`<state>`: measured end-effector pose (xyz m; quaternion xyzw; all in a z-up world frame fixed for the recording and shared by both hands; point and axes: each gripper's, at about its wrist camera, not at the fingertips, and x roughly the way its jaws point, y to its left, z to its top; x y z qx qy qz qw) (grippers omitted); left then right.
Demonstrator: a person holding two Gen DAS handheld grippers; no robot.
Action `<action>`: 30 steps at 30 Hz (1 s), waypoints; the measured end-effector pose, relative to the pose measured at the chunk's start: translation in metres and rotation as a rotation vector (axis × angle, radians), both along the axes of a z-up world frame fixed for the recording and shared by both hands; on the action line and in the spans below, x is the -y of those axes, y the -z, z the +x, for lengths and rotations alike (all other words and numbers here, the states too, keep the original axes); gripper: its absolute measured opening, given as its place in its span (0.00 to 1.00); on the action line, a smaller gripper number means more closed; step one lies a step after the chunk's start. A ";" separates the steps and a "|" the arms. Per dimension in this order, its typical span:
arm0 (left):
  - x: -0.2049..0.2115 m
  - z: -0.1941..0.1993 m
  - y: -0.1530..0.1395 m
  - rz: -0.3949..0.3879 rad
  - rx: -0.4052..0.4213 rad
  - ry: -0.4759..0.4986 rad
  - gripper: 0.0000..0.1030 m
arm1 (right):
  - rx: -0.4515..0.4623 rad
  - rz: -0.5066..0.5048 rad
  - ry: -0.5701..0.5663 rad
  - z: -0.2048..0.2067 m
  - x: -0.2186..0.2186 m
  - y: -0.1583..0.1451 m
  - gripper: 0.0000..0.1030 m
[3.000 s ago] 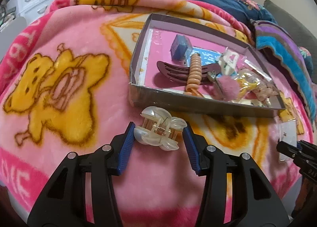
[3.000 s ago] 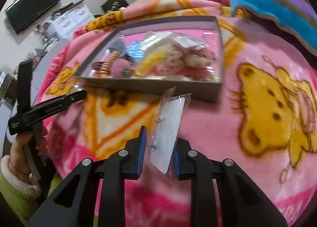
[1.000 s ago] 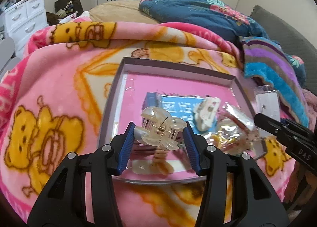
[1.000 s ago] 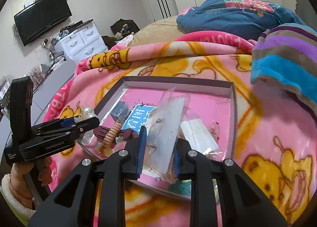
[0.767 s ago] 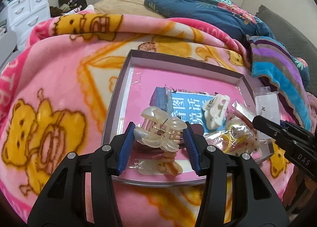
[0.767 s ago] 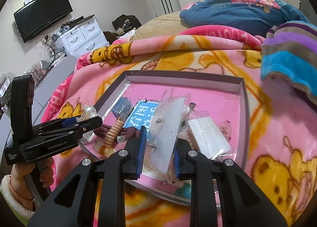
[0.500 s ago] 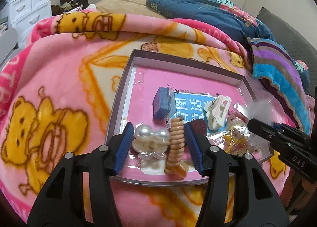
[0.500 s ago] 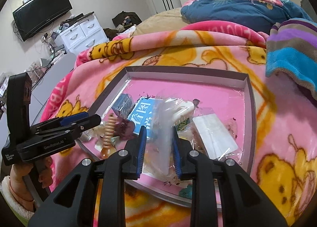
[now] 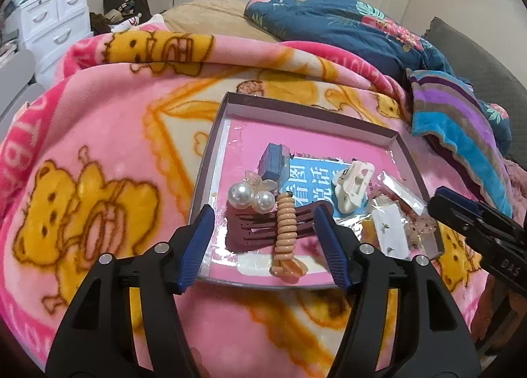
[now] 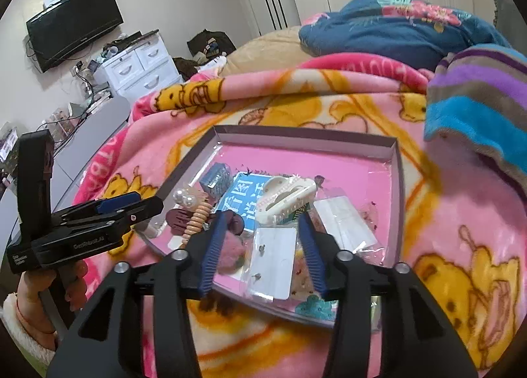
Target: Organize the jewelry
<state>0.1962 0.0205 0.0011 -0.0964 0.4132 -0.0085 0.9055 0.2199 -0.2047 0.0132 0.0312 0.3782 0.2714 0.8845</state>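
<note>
While your left gripper (image 9: 263, 239) and right gripper (image 10: 260, 246) hang over the tray (image 9: 309, 116) at frame centre, both sets of fingers are opening and grip nothing, the pearl clip (image 9: 250, 196) and earring packet (image 10: 273, 266) lying inside it.

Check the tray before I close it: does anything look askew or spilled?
Nothing spilled; everything lies inside the tray. The pearl hair claw and coiled hair tie sit piled on the maroon clip, untidy rather than damaged.
</note>
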 end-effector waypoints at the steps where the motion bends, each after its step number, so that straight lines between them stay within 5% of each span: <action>1: 0.000 -0.002 -0.002 -0.001 0.004 0.001 0.56 | 0.009 -0.001 0.003 -0.003 0.001 -0.003 0.57; 10: 0.004 -0.037 -0.028 0.015 0.067 0.009 0.83 | 0.104 0.002 0.037 -0.041 0.014 -0.027 0.90; 13: 0.002 -0.050 -0.034 0.013 0.084 0.009 0.91 | 0.105 0.009 0.037 -0.051 0.016 -0.030 0.91; 30: -0.002 -0.115 -0.021 0.022 0.109 0.004 0.91 | 0.076 -0.019 0.103 -0.101 0.020 0.003 0.96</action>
